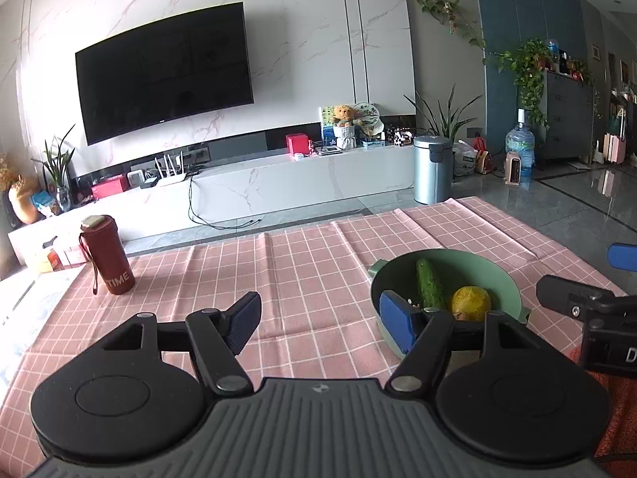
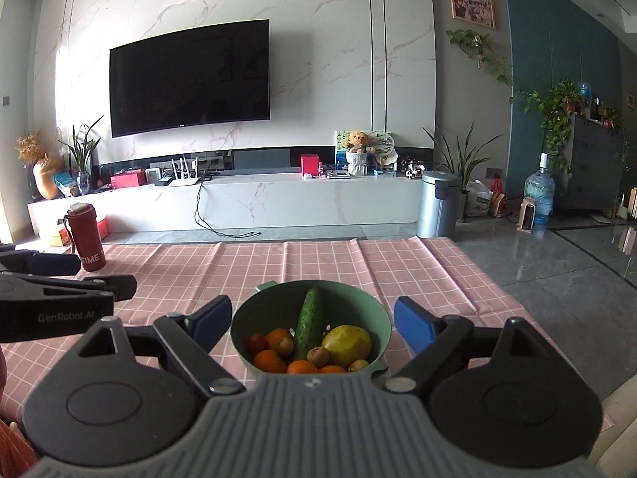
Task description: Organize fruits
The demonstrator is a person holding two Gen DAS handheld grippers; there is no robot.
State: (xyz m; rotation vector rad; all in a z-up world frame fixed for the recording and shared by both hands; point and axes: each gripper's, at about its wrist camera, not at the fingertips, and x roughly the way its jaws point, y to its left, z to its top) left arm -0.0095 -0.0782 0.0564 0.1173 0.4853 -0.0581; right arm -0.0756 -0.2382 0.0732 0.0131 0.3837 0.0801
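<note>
While both pairs of blue-padded fingers stand spread wide and grasp nothing, the left gripper [image 1: 320, 324] hangs above the pink checked tablecloth [image 1: 302, 263] with bare cloth between its pads, and the right gripper [image 2: 312, 324] frames the round pale-green plastic colander bowl [image 2: 370, 310] without touching it. In the right wrist view the bowl sits at six o'clock, just ahead of the gripper body, one pad [image 2: 211, 320] just beside its rim at nine o'clock and the other pad [image 2: 414, 326] near the rim at three o'clock. Inside lies a long dark-green bumpy cucumber [image 2: 310, 320], tilted from the bowl's centre toward twelve o'clock, with a large yellow-green lemon-shaped fruit [image 2: 346, 344] touching it at four o'clock. Small orange tangerines [image 2: 267, 359] crowd the near side from seven to five o'clock, with a small red fruit [image 2: 256, 341] at nine o'clock and small brown round fruits [image 2: 317, 355] among them. From the left wrist view the bowl lies at three o'clock, partly hidden behind that gripper's right pad [image 1: 396, 324], and the other gripper's black arm reaches in from the right edge. A tall dark-red cylindrical bottle marked TIME [image 1: 105, 257] stands upright at ten o'clock on the cloth, well apart from the bowl.
</note>
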